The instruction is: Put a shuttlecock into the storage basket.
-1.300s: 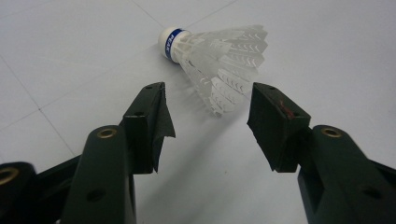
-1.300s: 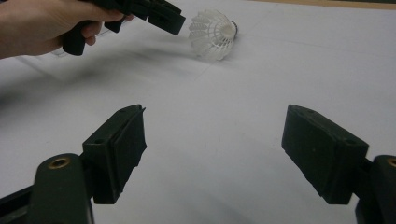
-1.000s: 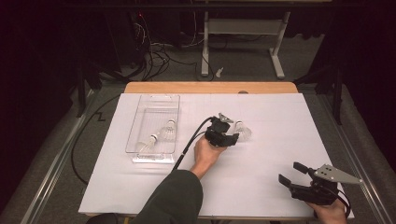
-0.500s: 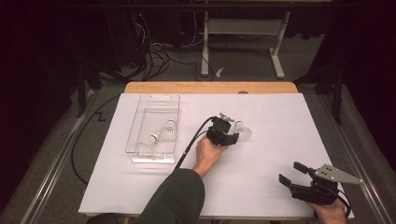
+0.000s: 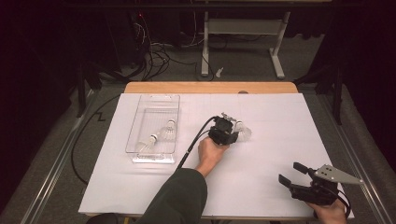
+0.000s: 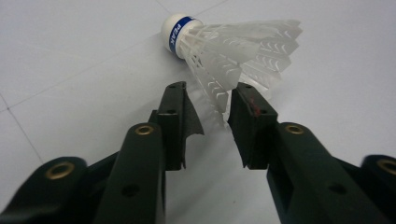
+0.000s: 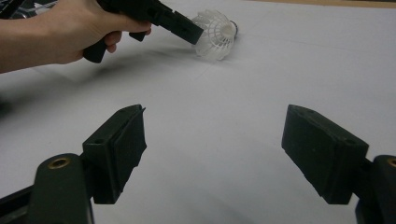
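A white shuttlecock with a blue-banded cork lies on its side on the white table cover, right of centre. In the left gripper view the shuttlecock has its cork pointing up-left. My left gripper has just been closing, and the skirt's near rim sits between the jaw tips. The right pad brushes the feathers, and a gap shows at the left pad. From the right gripper view, the left gripper reaches the shuttlecock. My right gripper rests open at the front right, with nothing between the jaws of this gripper.
A clear plastic tray stands at the left of the cover with two more shuttlecocks lying inside. The left gripper's black cable trails back toward the person's forearm. A wooden table edge runs along the far side.
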The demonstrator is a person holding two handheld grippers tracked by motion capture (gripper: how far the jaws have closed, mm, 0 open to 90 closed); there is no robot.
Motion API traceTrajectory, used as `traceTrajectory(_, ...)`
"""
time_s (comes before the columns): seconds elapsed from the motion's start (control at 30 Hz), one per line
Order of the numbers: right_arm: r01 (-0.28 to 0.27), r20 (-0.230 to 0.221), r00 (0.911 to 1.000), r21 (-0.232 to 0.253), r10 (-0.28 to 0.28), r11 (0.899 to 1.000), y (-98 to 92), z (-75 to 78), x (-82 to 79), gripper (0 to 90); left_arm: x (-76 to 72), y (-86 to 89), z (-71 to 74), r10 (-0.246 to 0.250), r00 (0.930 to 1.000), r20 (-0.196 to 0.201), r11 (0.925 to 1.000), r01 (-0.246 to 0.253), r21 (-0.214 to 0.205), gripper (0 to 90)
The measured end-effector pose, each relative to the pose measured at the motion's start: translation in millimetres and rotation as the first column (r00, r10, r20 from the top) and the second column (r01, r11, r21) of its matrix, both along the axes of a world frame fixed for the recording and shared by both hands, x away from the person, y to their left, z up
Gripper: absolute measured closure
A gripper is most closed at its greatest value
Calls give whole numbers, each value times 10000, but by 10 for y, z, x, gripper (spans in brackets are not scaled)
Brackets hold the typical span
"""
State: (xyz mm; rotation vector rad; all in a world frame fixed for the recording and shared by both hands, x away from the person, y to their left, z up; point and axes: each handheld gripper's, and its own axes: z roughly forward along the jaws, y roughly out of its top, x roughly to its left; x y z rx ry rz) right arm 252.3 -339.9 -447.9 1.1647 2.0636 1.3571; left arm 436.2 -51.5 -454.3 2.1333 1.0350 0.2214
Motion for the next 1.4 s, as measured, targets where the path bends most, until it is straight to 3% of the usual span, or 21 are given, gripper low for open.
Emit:
traceTrajectory(0.5, 8, -10, 10000, 16, -8, 10000, -2, -1, -1, 219, 19, 13, -15, 169, 9998, -115, 9996, -166, 245, 887)
traceTrajectory(0.83, 10, -8, 10000, 26, -10, 10000, -7, -2, 1, 219, 11, 34, 2, -48, 9999, -113, 9996, 51, 283, 896)
traceTrajectory(1.4, 15, -1, 10000, 12, -15, 10000, -7, -1, -1, 219, -72, 126, 177, -552, 9983, 184, 9983, 549, 168, 898)
